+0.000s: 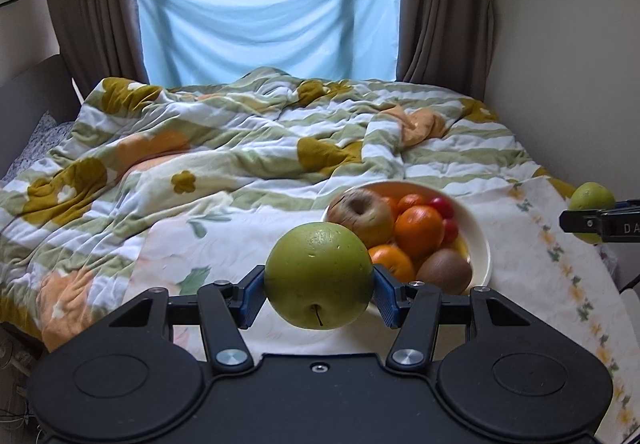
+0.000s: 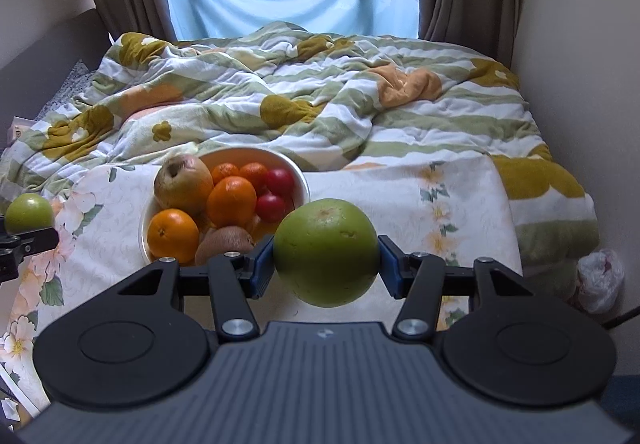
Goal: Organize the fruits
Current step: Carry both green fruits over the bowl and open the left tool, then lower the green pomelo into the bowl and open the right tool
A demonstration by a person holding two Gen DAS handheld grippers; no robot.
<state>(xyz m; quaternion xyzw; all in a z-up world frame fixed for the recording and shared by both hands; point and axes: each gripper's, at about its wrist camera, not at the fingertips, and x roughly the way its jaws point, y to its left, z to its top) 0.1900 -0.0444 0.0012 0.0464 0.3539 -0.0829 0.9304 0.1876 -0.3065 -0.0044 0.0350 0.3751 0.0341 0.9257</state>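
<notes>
Two grippers, each angled down over the bed, each carrying a green fruit above a floral cloth (image 2: 400, 188) spread on the near part of the striped quilt (image 1: 224, 132).

Left gripper (image 1: 319, 290): blue pads (image 1: 251, 296) clamp a green apple (image 1: 319, 276) from both sides, stem end facing the camera, fruit clear of the cloth. In the right wrist view the same gripper shows only as a black fingertip at the left edge, with its apple above it.

Right gripper (image 2: 326, 264): jaws part-open and pressed against a round green fruit (image 2: 326, 252), dull skin with small scars, pale patch on top. Held in the air, just right of the bowl. From the left wrist view it sits at the far right edge, half hidden behind a black finger.

White bowl (image 2: 298, 180) rests on the cloth, between the two grippers and a bit farther away. Inside: a wrinkled brownish apple (image 2: 184, 180) at far left, oranges (image 2: 232, 200) in the middle and at the near left, a kiwi (image 2: 224, 242) at the near rim, small red fruits (image 2: 276, 192) at right.

A white plastic bag (image 2: 600, 280) lies off the bed's right edge.
</notes>
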